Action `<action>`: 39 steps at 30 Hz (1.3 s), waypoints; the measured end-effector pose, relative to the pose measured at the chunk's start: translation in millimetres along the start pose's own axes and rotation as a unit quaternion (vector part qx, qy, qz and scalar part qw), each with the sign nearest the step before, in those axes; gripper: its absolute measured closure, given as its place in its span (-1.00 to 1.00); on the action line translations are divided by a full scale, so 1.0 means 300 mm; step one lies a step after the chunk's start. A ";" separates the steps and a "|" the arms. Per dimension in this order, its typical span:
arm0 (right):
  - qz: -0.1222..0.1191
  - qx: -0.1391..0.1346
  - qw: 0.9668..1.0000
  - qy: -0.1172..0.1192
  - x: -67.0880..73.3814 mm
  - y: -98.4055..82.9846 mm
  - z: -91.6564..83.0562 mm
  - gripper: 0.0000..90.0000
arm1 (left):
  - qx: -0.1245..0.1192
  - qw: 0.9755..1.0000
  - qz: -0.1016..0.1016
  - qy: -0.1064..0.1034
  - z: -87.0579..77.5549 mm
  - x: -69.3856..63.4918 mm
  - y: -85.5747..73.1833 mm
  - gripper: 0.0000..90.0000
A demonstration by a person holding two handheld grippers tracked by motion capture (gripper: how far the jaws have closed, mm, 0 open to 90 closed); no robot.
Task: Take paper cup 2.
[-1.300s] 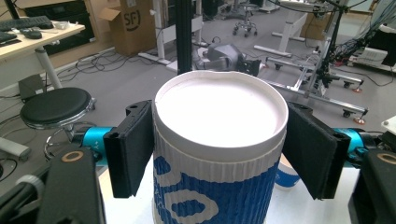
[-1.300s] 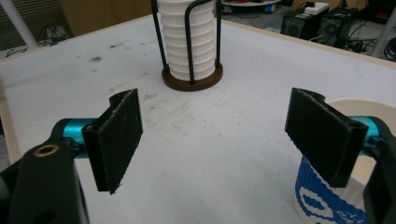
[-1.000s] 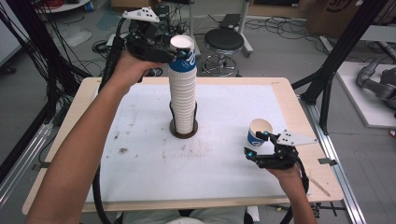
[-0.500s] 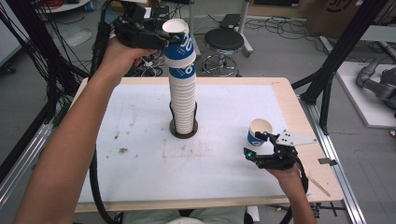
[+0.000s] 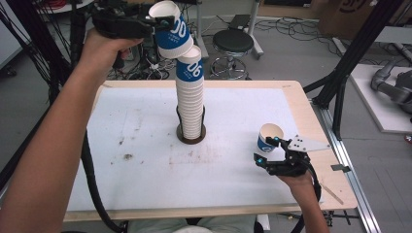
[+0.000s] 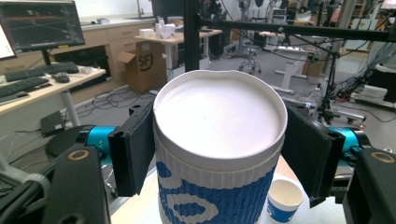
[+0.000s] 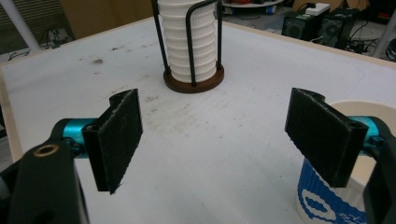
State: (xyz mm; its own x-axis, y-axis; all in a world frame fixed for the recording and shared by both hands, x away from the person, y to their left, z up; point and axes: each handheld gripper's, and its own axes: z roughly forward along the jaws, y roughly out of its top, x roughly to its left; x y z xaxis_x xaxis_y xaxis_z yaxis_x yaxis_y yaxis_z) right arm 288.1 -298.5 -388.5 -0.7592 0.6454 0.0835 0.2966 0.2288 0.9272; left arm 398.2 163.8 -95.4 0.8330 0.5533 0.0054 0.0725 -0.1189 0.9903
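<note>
The left gripper [image 5: 163, 22] is raised high above the far left part of the table [image 5: 145, 194], and its two black jaws clamp a white paper cup with blue print [image 5: 170, 31] by the sides just under the rim. In the left gripper view the cup [image 6: 219, 154] sits squarely between the pads [image 6: 133, 149], its open mouth facing the camera, with both pads pressed against the ribbed wall. The jaws have just been closing a little further on this cup. In the high view the held cup is tilted and its base still meets the top of the tall stack of paper cups [image 5: 190, 102], whose uppermost cup shows the same blue print. The stack stands in a black wire holder on a round brown base [image 5: 191, 136] near the middle of the white table surface.

The right gripper [image 5: 271, 150] rests low over the right side of the table, with its jaws spread wide and nothing between them. A single paper cup [image 5: 268, 138] stands upright on the table just beside it; in the right gripper view this cup [image 7: 327, 196] sits behind the right-hand pad [image 7: 322, 135], outside the gap. The same view shows the stack in its holder [image 7: 192, 46] farther off across the stained tabletop.
</note>
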 end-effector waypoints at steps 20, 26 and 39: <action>0.000 0.005 1.000 0.003 0.006 0.002 0.014 -0.57 | 0.010 1.000 0.003 0.003 -0.229 0.026 -0.170 -0.32; -0.002 0.006 1.000 0.005 0.009 0.002 0.016 -0.57 | 0.017 1.000 0.002 -0.004 -0.245 0.017 -0.256 -0.32; -0.003 0.005 1.000 0.007 0.011 0.001 0.019 -0.57 | 0.020 0.999 -0.008 -0.025 -0.235 -0.036 -0.524 -0.32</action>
State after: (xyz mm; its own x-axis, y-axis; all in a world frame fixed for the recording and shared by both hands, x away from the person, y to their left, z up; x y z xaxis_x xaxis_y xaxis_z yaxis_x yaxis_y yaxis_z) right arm 289.1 -292.2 -390.2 -0.7690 0.6340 0.0823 0.2973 0.2406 0.9240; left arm 339.1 234.7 -241.4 0.8579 0.5135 -0.0184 0.1070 -0.1436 0.9838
